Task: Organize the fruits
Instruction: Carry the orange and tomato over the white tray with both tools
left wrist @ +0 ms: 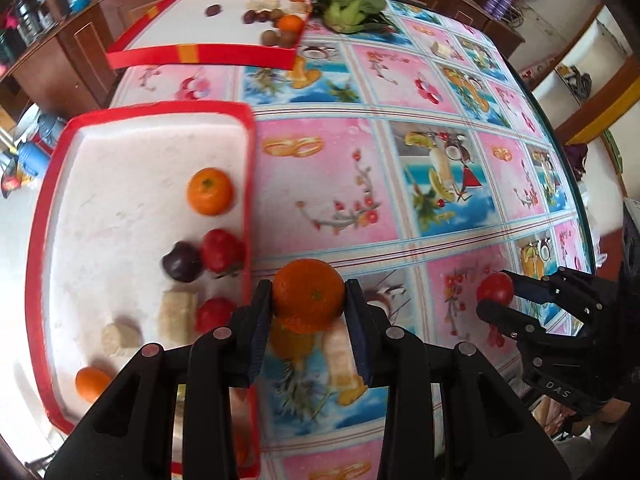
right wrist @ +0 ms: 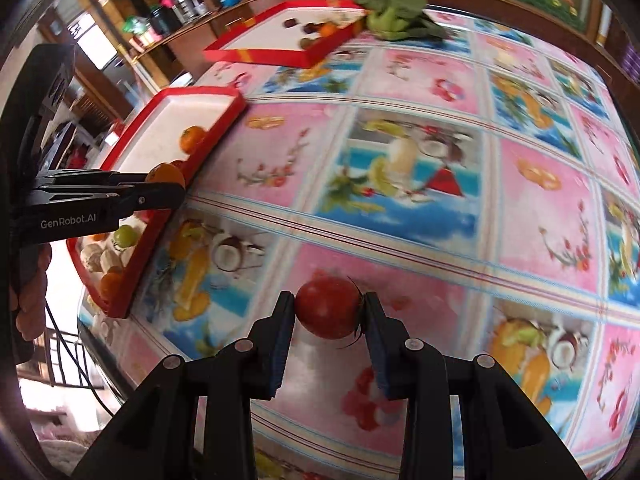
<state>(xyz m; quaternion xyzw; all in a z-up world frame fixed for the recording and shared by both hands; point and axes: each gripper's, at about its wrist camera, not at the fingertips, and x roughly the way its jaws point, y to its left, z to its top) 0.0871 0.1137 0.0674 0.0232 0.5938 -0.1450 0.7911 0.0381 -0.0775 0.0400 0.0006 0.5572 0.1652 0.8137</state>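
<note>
Two claws loaded | left claw (left wrist: 308,300) clamps orange (left wrist: 308,294) beside tray (left wrist: 250,200) | right claw (right wrist: 329,312) clamps tomato (right wrist: 328,307) above desk (right wrist: 400,220)

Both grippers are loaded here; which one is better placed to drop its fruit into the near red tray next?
Left, probably. The left gripper holds its orange right beside the near red tray, while the right gripper with its tomato is farther out over the tablecloth.

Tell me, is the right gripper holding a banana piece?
No, the right gripper is shut on a red tomato, held above the patterned tablecloth.
</note>
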